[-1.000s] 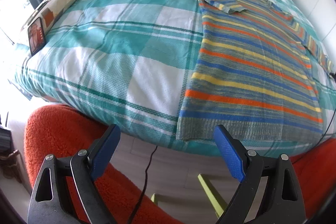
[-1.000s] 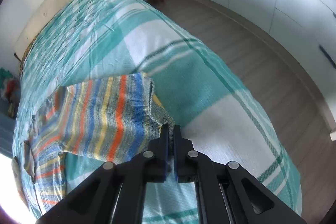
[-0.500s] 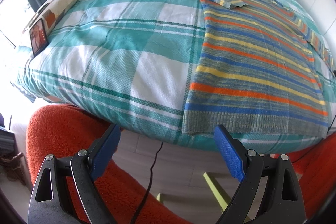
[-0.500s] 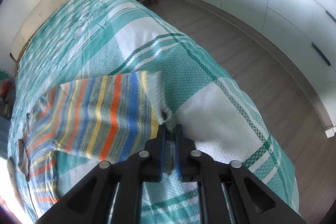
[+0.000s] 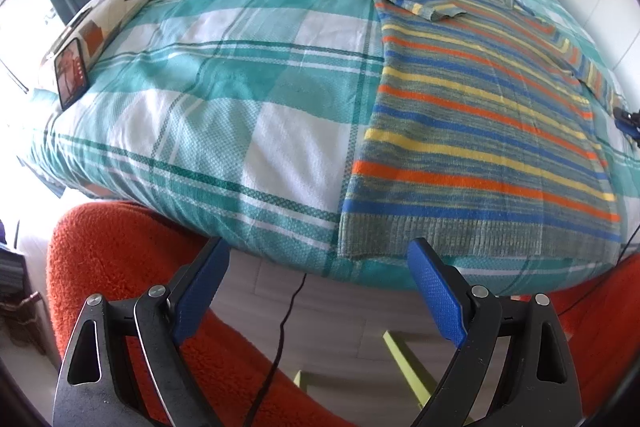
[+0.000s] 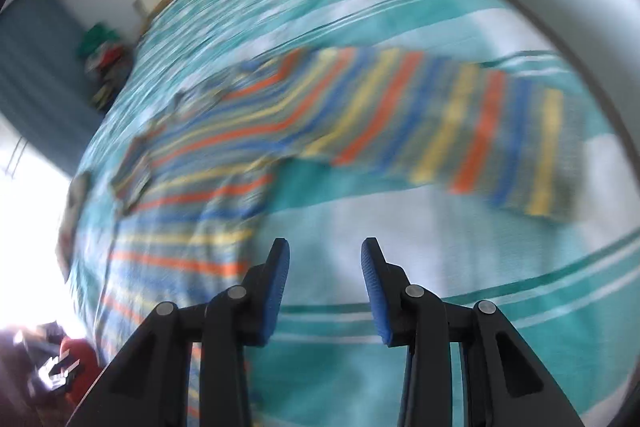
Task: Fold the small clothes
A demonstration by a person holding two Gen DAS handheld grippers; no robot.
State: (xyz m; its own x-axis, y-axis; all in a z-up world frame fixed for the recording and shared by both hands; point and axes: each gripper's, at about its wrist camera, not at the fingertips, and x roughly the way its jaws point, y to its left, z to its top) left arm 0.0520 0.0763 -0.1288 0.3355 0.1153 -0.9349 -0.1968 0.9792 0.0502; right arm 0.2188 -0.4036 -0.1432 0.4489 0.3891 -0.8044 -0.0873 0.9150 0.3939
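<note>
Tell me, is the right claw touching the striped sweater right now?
Apart. The right wrist view shows the right claw open, with bare checked bedspread between its fingertips and the striped sweater.

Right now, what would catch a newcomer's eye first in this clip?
The striped sweater spread flat on the right side of the teal plaid bed, hem at the near edge. Then both grippers, open and empty: the left gripper hangs off the bed's edge above an orange fuzzy seat; the right gripper is over the bedspread.
</note>
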